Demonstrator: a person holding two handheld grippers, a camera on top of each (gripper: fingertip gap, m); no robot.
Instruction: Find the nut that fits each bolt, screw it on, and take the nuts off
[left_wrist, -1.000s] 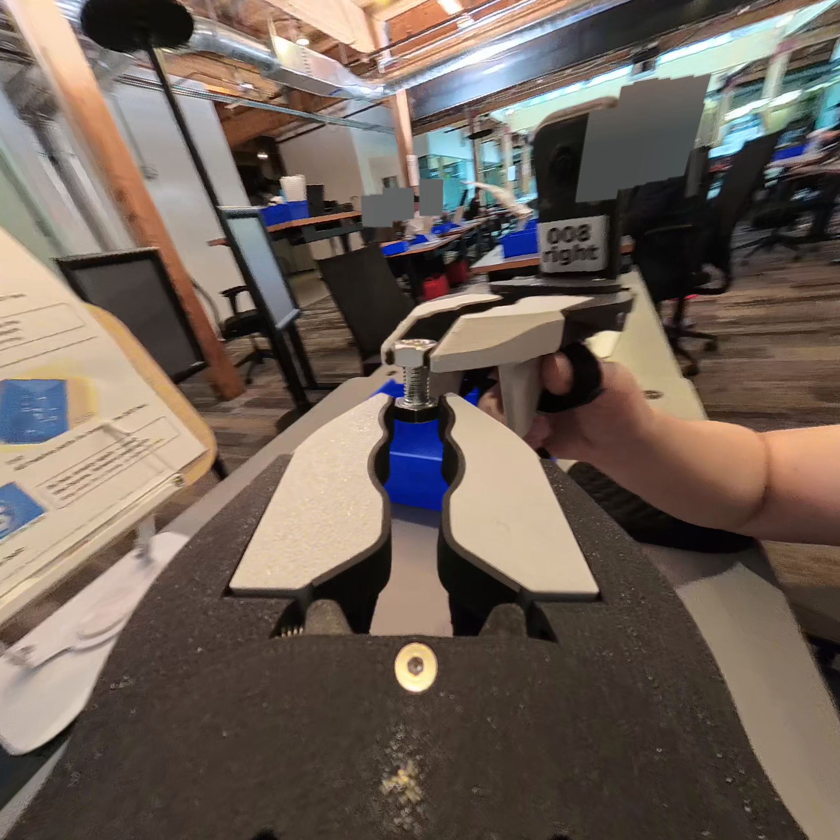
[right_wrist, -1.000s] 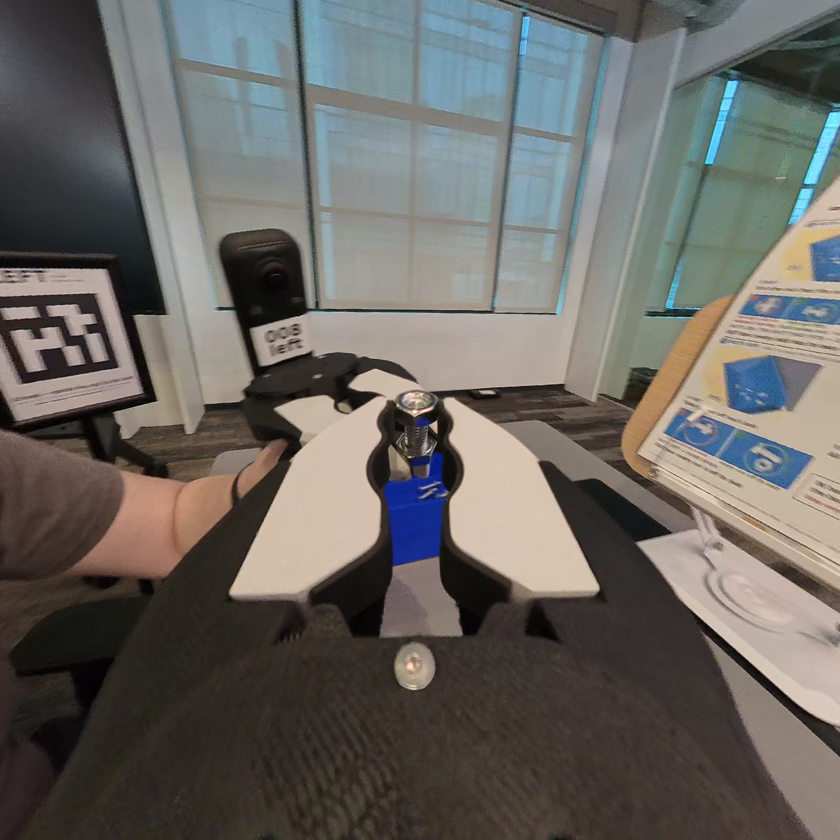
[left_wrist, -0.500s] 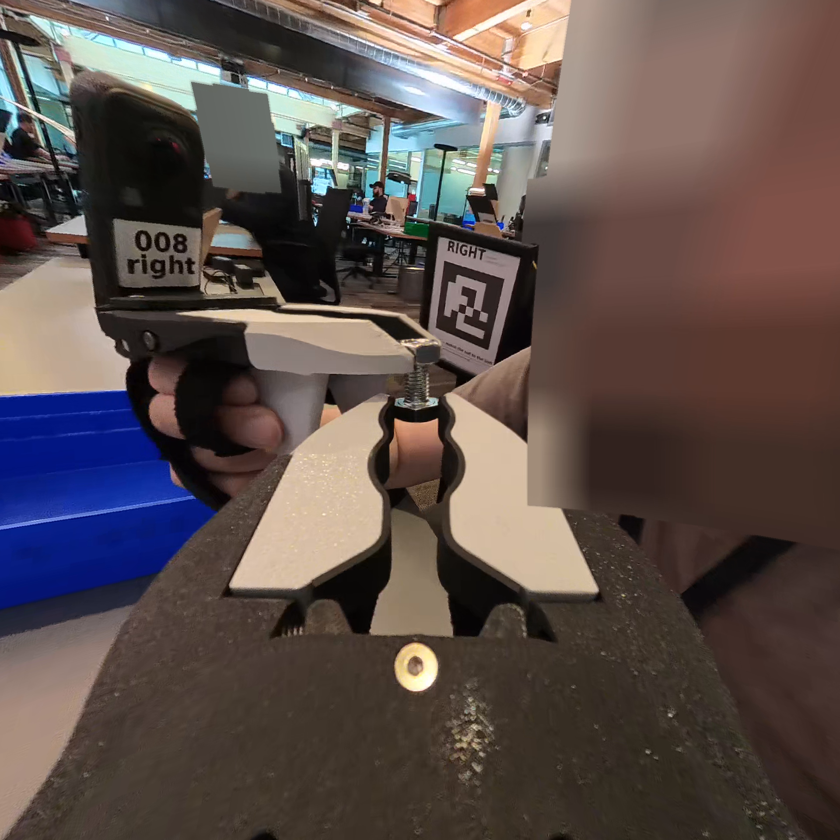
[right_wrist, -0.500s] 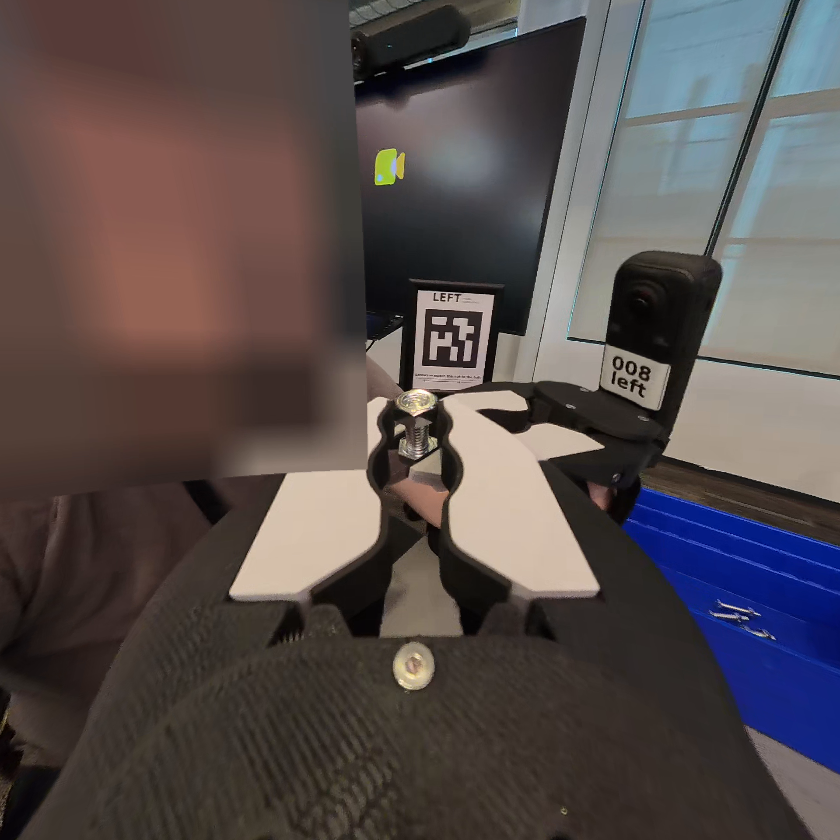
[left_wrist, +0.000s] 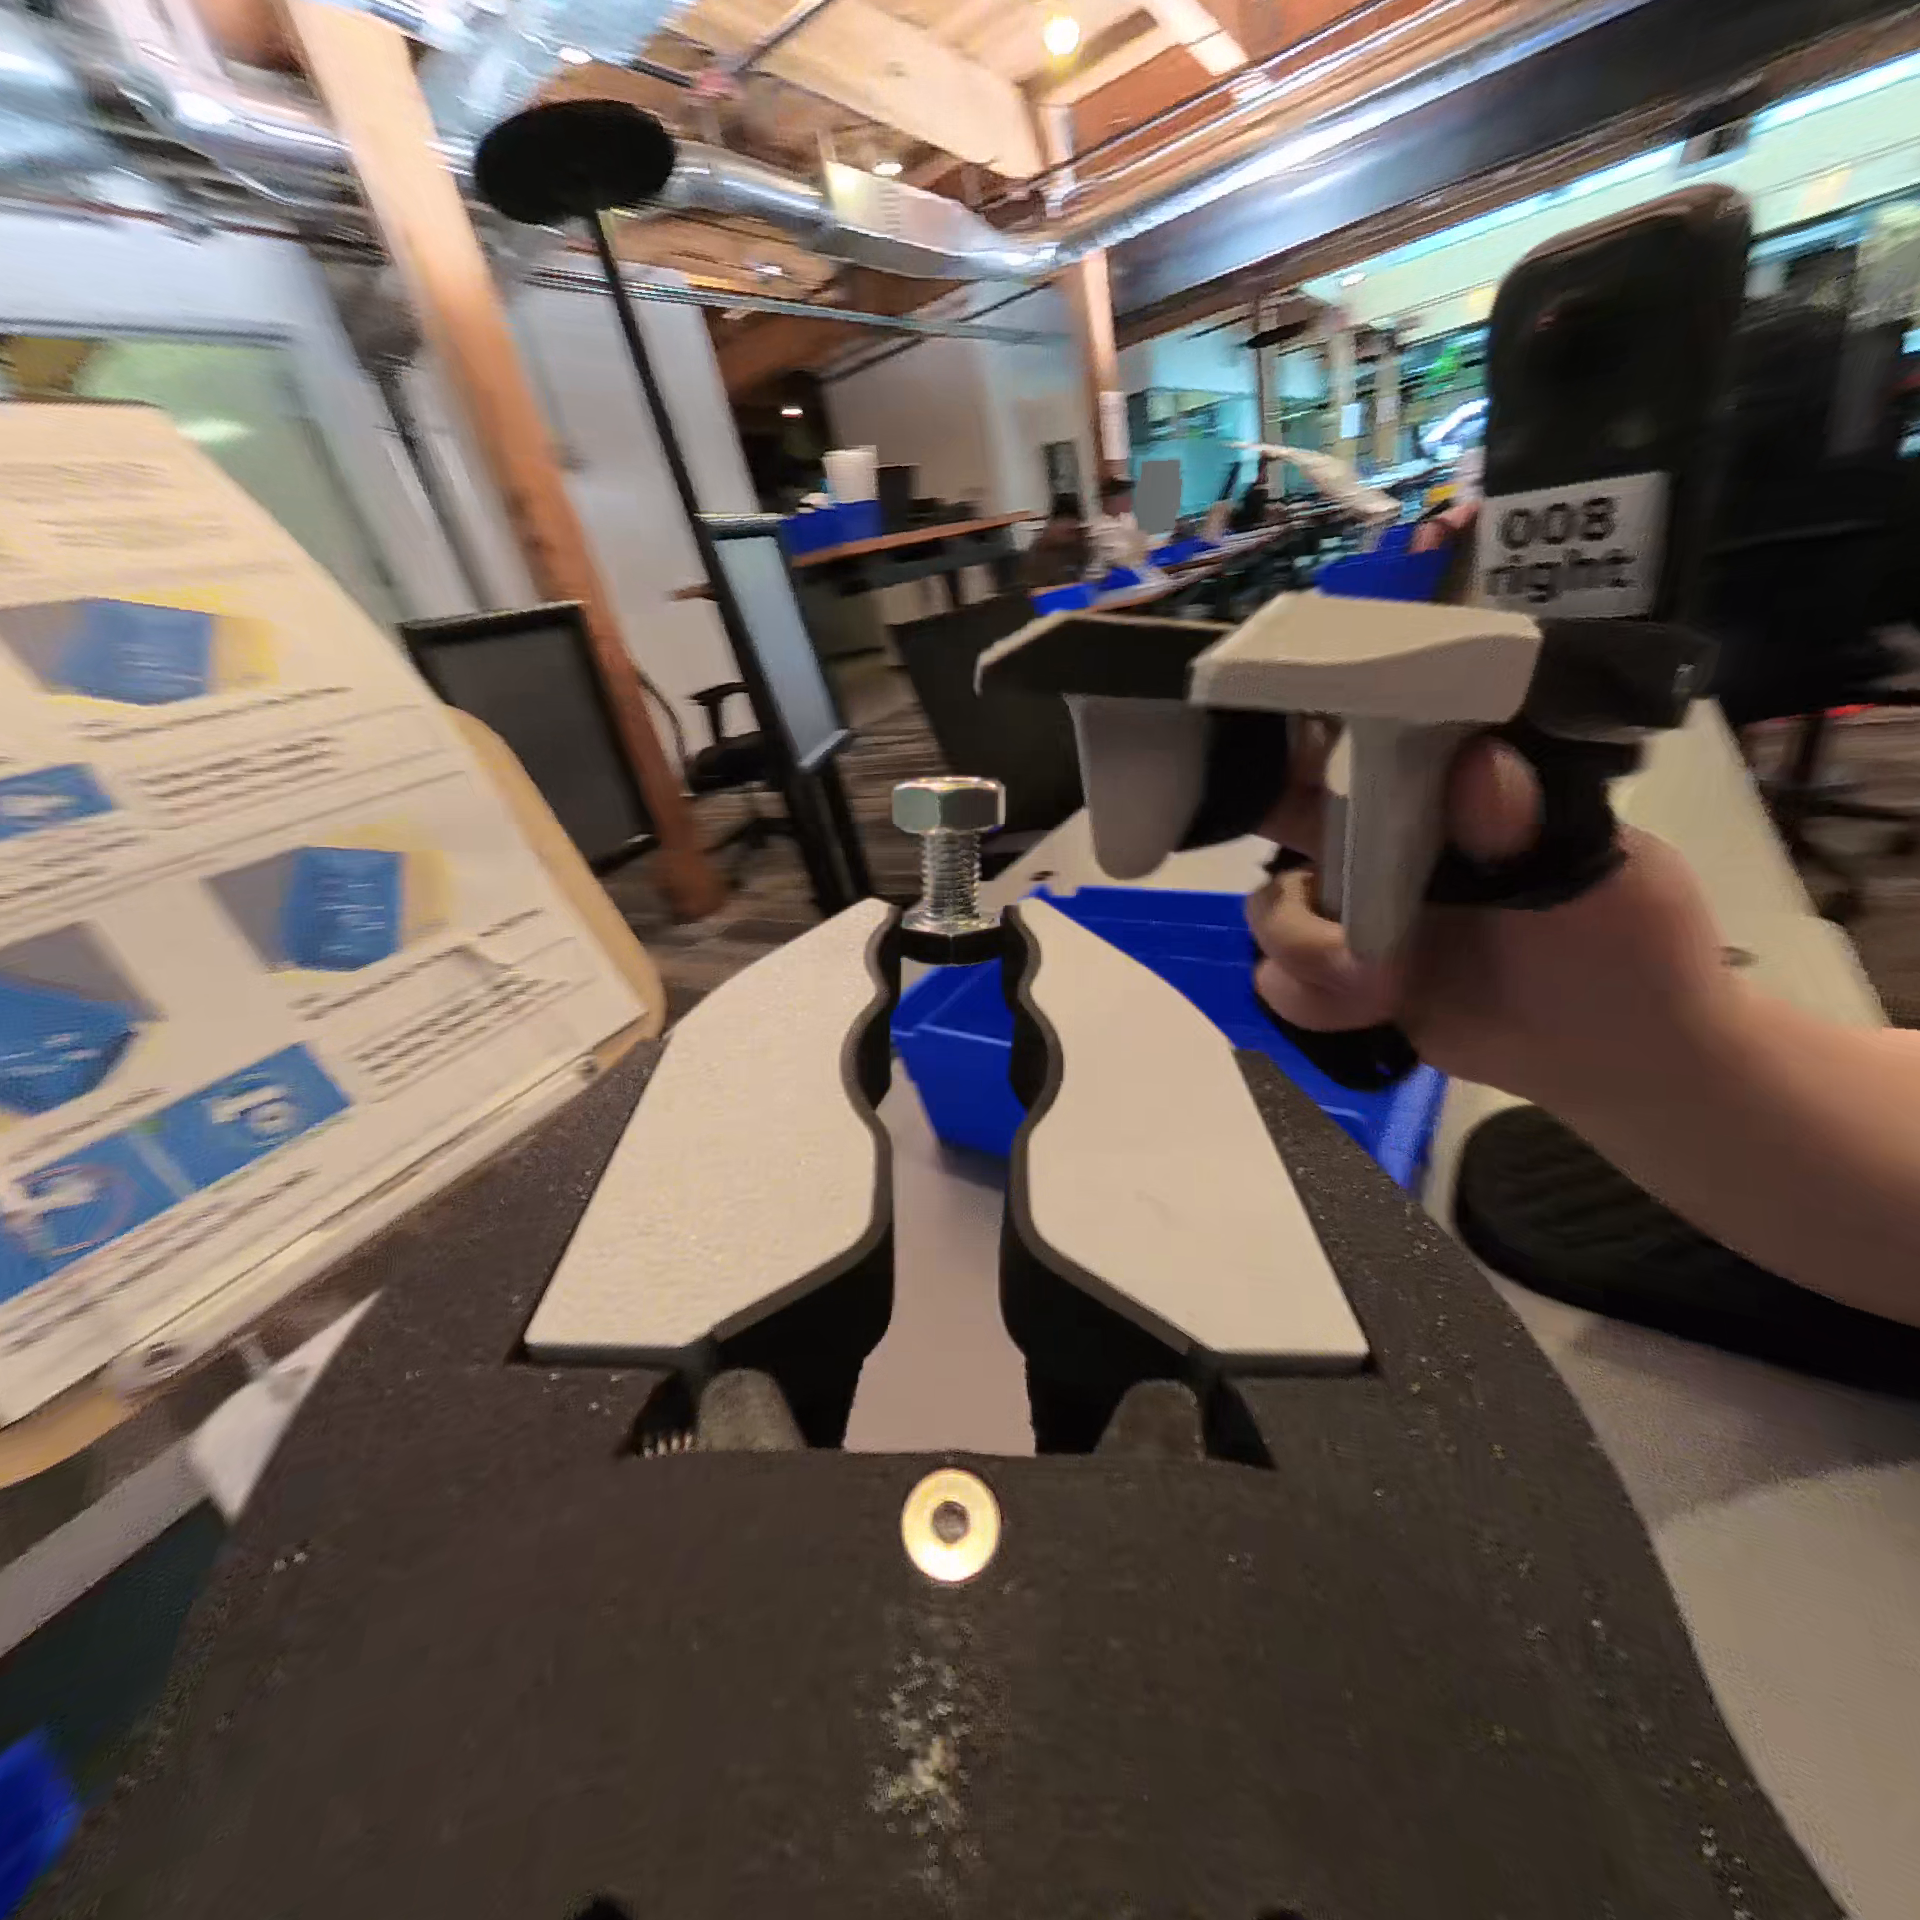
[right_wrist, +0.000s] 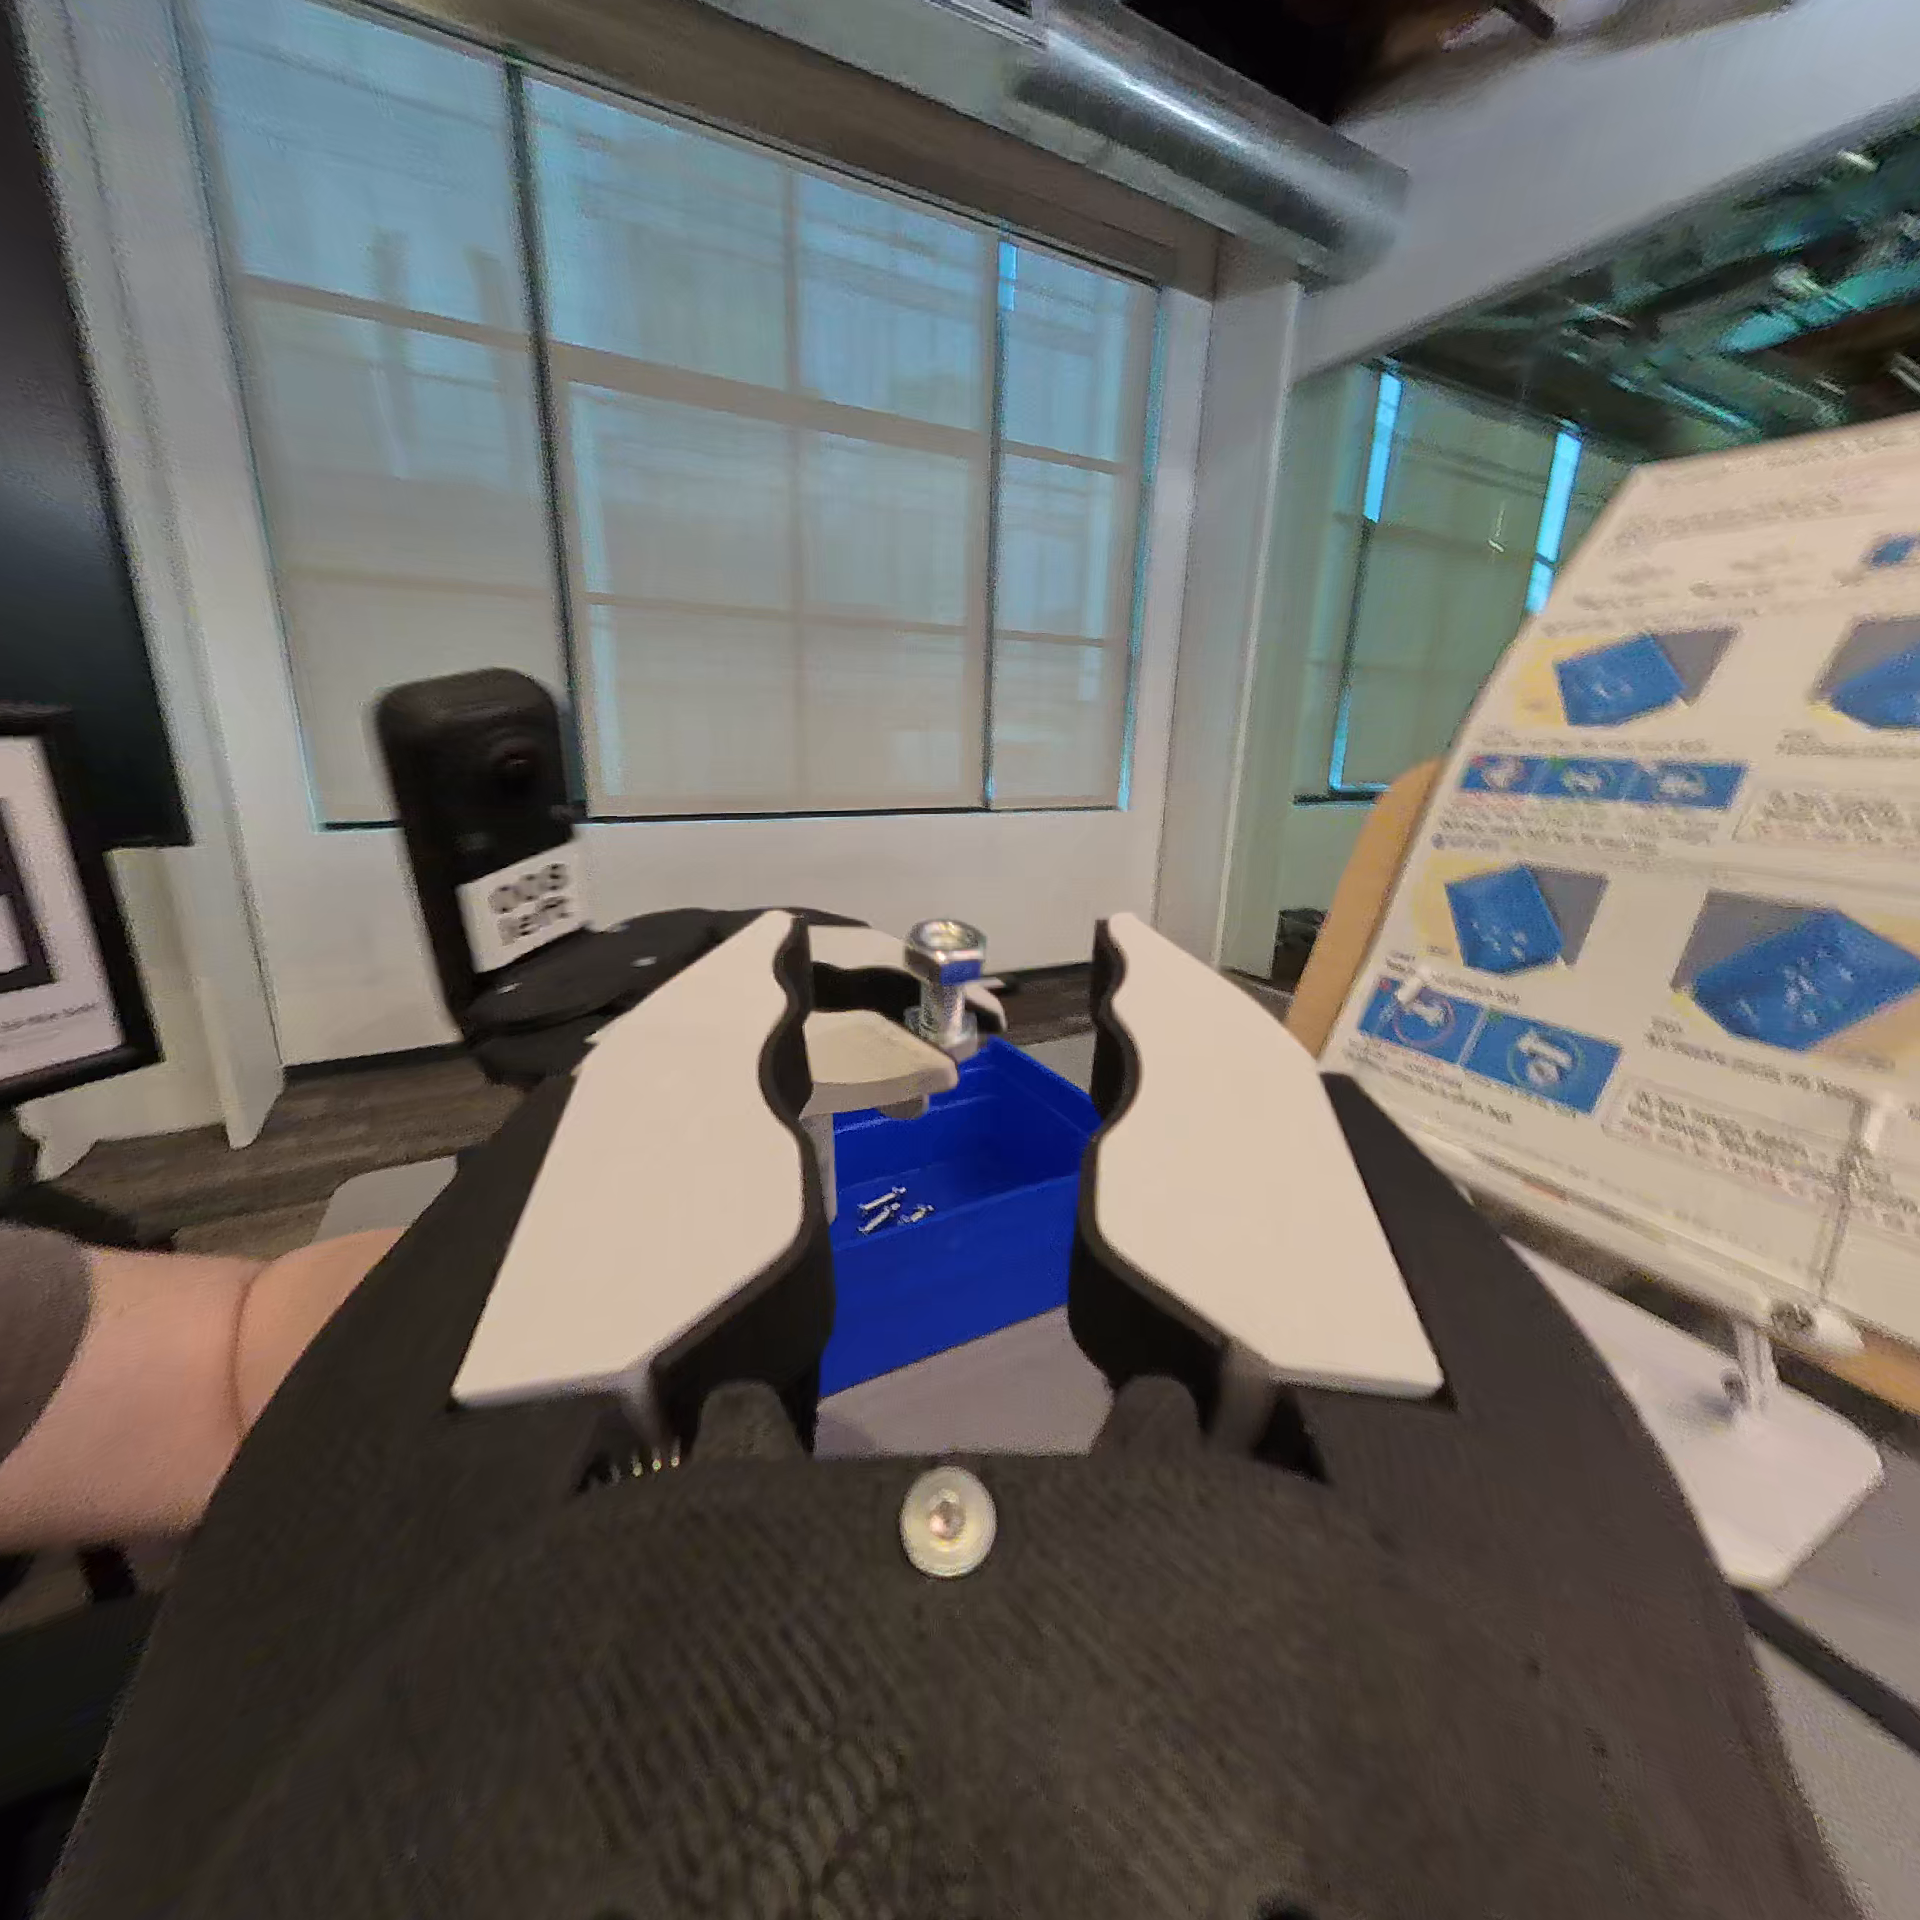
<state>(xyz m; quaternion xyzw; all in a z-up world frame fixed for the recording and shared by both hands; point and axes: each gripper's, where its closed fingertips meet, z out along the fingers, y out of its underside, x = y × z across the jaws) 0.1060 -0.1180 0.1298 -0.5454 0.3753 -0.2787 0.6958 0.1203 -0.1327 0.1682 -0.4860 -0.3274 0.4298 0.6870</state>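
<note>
Two grippers are sharing the work: the left gripper (left_wrist: 951, 940) is pinching the nut (left_wrist: 948, 943) with bolt (left_wrist: 948, 847) upright, while the right gripper (right_wrist: 940, 1023), spread wide and empty, is standing just beside it above the blue bin (right_wrist: 997, 1164), probably repositioning to turn.

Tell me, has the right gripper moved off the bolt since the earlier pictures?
Yes. The right gripper has opened and backed off the bolt, which the left gripper holds.

An open-plan office or lab: beyond the tool stand rows of long wooden desks (left_wrist: 914, 535), black office chairs (left_wrist: 727, 727), exposed silver ceiling ducts (left_wrist: 790, 197) and tall gridded windows (right_wrist: 675, 499).
</note>
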